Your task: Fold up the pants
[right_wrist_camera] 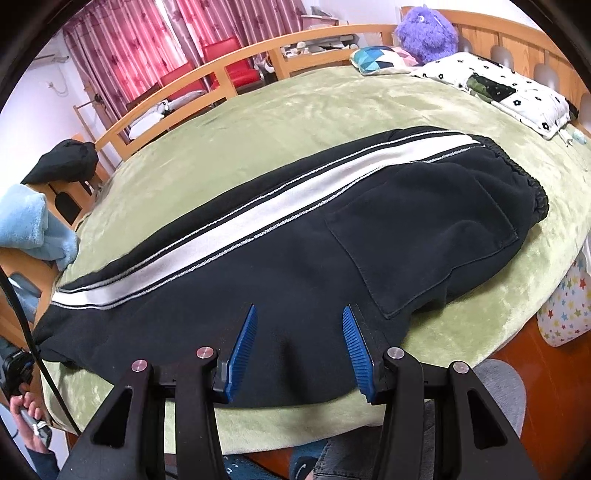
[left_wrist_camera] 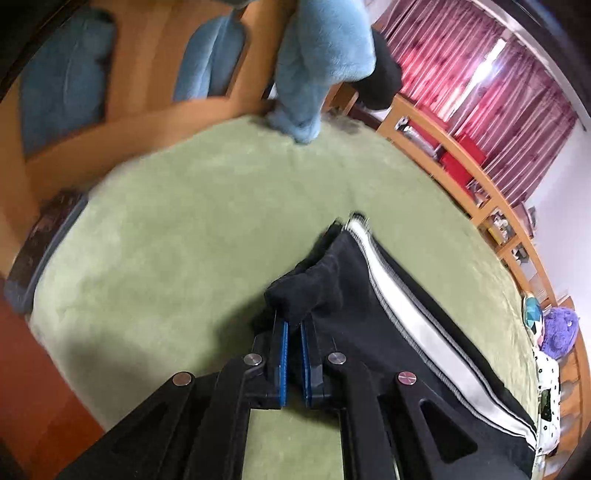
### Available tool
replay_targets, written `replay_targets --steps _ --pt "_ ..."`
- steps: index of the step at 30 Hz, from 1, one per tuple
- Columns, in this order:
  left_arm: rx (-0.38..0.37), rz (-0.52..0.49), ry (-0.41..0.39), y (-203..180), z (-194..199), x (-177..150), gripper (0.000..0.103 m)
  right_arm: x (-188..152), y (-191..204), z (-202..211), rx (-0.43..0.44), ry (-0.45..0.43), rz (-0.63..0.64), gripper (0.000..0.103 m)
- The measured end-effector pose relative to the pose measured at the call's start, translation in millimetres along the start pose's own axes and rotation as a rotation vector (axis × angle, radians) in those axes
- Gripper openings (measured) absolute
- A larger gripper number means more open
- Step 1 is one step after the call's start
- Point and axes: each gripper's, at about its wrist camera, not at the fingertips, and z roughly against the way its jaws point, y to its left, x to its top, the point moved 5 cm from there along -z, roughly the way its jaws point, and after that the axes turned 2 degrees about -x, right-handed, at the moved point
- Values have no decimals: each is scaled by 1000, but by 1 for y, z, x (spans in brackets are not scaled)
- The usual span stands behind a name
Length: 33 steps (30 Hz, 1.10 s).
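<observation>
Black pants (right_wrist_camera: 303, 251) with a white side stripe (right_wrist_camera: 236, 218) lie lengthwise on the green bed cover (right_wrist_camera: 295, 110), folded in half leg on leg, waistband at the right. My left gripper (left_wrist_camera: 293, 321) is shut on the black cuff end of the pants (left_wrist_camera: 295, 291) and holds it slightly lifted off the cover. My right gripper (right_wrist_camera: 299, 314) is open, hovering just above the near edge of the pants beside the back pocket (right_wrist_camera: 417, 243), holding nothing.
A light blue fleece (left_wrist_camera: 321, 62) hangs over the wooden footboard (left_wrist_camera: 147, 118). Pillows (right_wrist_camera: 495, 88) and a purple plush toy (right_wrist_camera: 424, 29) lie at the headboard. A wooden side rail (right_wrist_camera: 177, 88) runs along the far side. A black garment (right_wrist_camera: 66, 158) sits on the rail corner.
</observation>
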Motion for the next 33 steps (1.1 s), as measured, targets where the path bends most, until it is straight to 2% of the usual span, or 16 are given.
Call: replay_targets --steps 1,3,4,5,8,10,13,16,18,20,24,28,31,33 --pt "37 -28 37 -2 -5 -5 8 -1 -2 0 3 2 0 48" --pt "106 -79 94 -9 -12 -12 17 -2 -6 -2 2 14 -2 48" --pt "128 -106 116 -14 -13 -16 30 -2 -8 -2 2 16 -1 48" --pt "118 -120 111 -20 -11 -18 41 -1 -10 -2 -1 15 2 48" --pt "87 -169 70 -42 2 -22 58 1 -22 -2 -43 16 27 53" --pt "30 -187 64 -60 8 -26 61 2 -36 0 -70 13 22 53" --pt "-49 -202 98 -83 5 -38 62 3 -69 2 -131 1 -12 54" --pt "-72 -223 111 -99 -1 -53 64 7 -115 7 -210 -30 -95 57" --pt "-76 -228 134 -106 -6 -66 64 12 -147 10 -235 -52 -176 67" --pt "-97 -223 148 -112 -9 -79 64 18 -173 9 -239 -66 -255 67" --pt "-105 -218 161 -128 -15 -99 64 38 -211 -3 -165 -98 -376 68" --pt "-105 -215 187 -143 -21 -117 67 56 -236 -31 -97 -136 -486 73" --pt "-71 -256 199 -155 -28 -131 72 65 -249 -74 70 -73 -603 73" --pt "-31 -281 199 -158 -32 -137 72 70 -247 -95 150 -31 -629 70"
